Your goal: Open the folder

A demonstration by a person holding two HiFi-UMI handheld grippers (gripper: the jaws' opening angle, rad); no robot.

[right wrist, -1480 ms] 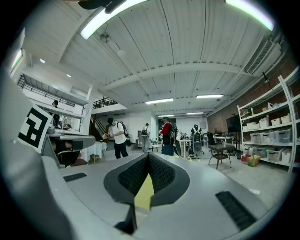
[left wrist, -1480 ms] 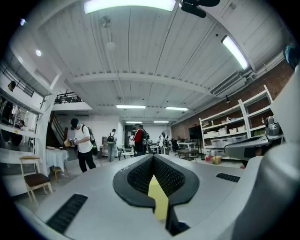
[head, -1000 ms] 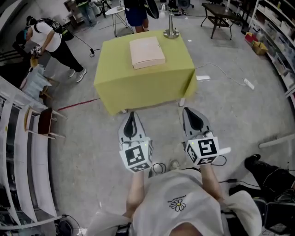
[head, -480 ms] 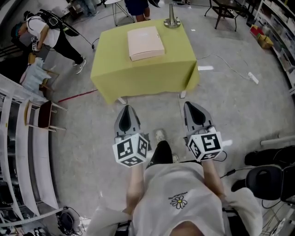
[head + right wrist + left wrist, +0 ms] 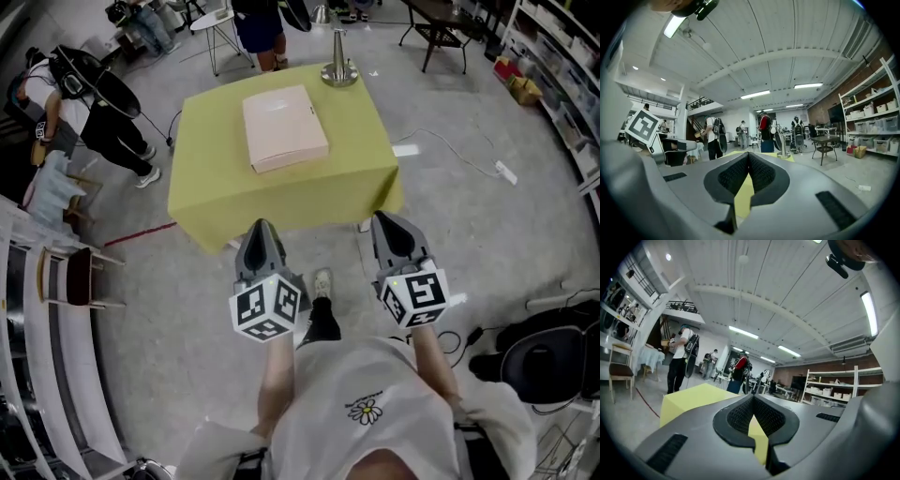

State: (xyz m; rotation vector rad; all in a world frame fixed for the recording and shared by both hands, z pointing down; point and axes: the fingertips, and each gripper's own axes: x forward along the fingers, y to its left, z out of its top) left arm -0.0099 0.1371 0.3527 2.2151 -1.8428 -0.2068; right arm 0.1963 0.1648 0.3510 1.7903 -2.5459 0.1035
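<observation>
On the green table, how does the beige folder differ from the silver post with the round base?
The beige rectangular folder lies flat and closed; the silver metal post stands upright on its round base. The folder is broad and sits near the middle of the yellow-green covered table; the post is slim and stands at the far edge. Both rest on that table, apart from each other.

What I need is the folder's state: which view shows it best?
The head view: the folder lies closed and whole on the yellow-green table. Both gripper views show only the table's cloth edge-on, with no folder discernible.
</observation>
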